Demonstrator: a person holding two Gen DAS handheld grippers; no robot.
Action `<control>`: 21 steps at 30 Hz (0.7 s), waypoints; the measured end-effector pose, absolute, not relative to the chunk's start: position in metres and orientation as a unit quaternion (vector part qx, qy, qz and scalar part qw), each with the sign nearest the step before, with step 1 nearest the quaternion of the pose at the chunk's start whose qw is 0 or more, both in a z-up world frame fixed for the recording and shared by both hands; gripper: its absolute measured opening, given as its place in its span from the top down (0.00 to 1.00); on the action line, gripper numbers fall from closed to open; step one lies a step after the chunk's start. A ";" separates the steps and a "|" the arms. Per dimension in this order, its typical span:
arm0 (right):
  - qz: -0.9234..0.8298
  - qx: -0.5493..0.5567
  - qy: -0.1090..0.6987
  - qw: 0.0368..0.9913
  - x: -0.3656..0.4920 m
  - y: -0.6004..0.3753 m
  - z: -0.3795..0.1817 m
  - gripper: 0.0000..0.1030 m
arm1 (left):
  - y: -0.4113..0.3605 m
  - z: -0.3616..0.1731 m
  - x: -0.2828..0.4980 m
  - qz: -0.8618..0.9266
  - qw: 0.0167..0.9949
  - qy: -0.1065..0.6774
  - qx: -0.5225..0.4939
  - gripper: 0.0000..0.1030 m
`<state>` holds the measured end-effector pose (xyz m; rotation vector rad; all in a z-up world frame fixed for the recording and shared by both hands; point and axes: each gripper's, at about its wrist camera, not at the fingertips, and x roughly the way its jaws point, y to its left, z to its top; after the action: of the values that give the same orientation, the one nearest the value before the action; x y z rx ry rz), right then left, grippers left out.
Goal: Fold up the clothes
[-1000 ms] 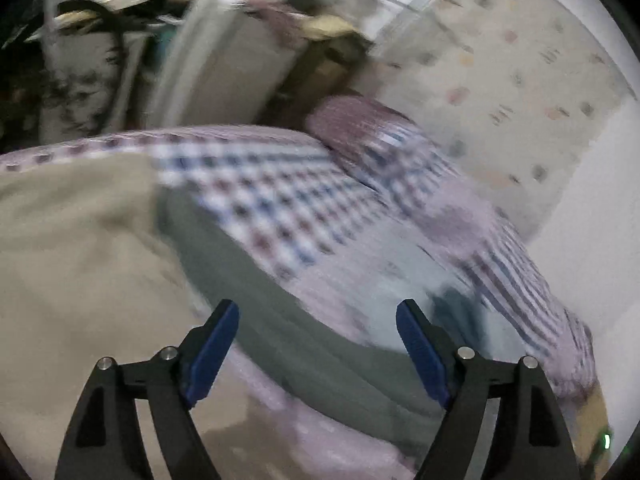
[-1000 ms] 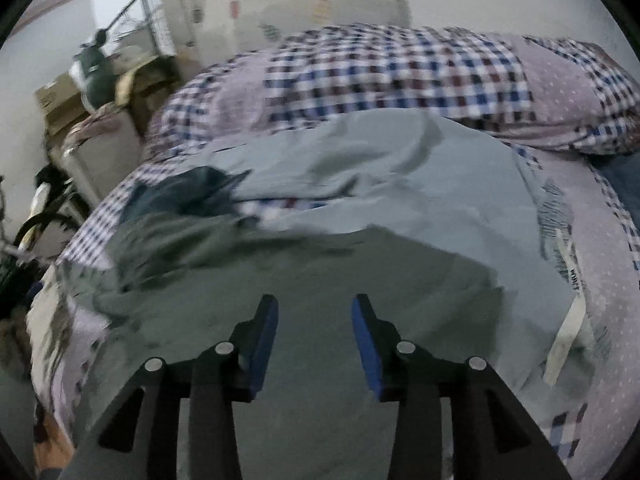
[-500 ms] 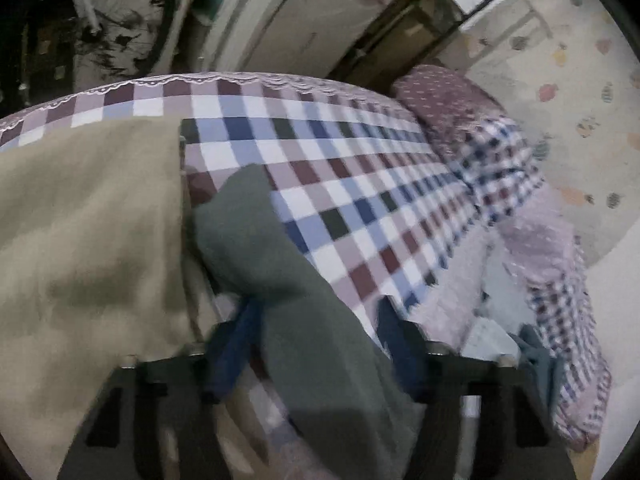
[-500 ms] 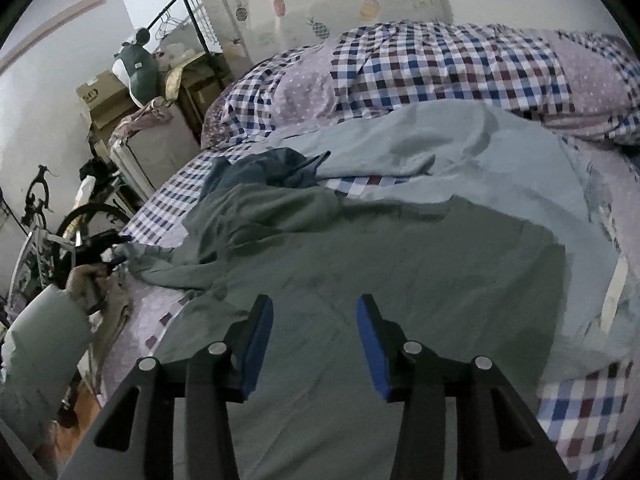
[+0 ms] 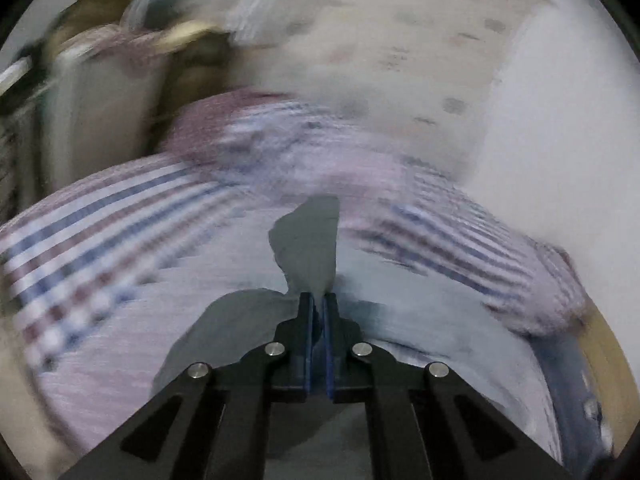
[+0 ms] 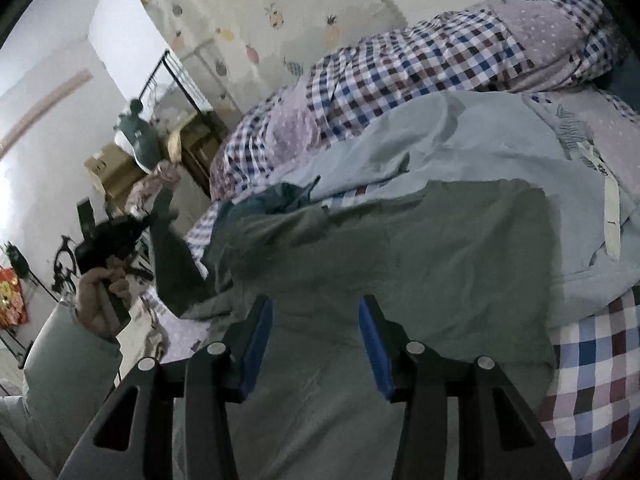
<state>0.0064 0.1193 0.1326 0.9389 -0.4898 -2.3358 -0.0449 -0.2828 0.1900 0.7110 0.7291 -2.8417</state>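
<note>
The left gripper is clenched on a corner of the grey-green garment; in the left wrist view a flap of this cloth stands up out of the closed blue pads. This view is strongly blurred, so the bed behind shows only as stripes. In the right wrist view the hand that holds the left gripper is lifted at the left side of the bed, and the pinched corner hangs from it as a dark strip going down to the rest of the garment.

The right gripper is released, its jaws wide apart, and it hovers over the near part of the garment; I cannot tell if it touches the cloth. The garment lies spread on the bed, partly over a light blue garment. A checkered quilt is bunched along the far side. To the right the checkered sheet is bare near the bed edge.
</note>
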 end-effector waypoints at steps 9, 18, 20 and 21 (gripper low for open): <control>-0.860 0.356 -0.266 0.251 -0.008 0.200 0.097 0.52 | -0.031 0.153 -0.108 -0.938 -0.105 0.123 0.307 0.97; -0.846 0.411 -0.288 0.179 -0.030 0.252 0.047 0.52 | 0.042 0.040 -0.086 -0.891 -0.148 0.000 0.430 0.28; -0.850 0.405 -0.283 0.180 -0.032 0.251 0.050 0.52 | 0.018 0.051 -0.063 -0.904 -0.149 0.005 0.400 0.20; -0.852 0.402 -0.281 0.183 -0.033 0.250 0.052 0.52 | 0.003 0.057 -0.050 -0.912 -0.145 0.006 0.383 0.17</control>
<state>-0.0331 0.2496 0.0519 1.1331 -0.7919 -2.4043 -0.0503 0.0030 0.0568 1.3290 0.0219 -3.1641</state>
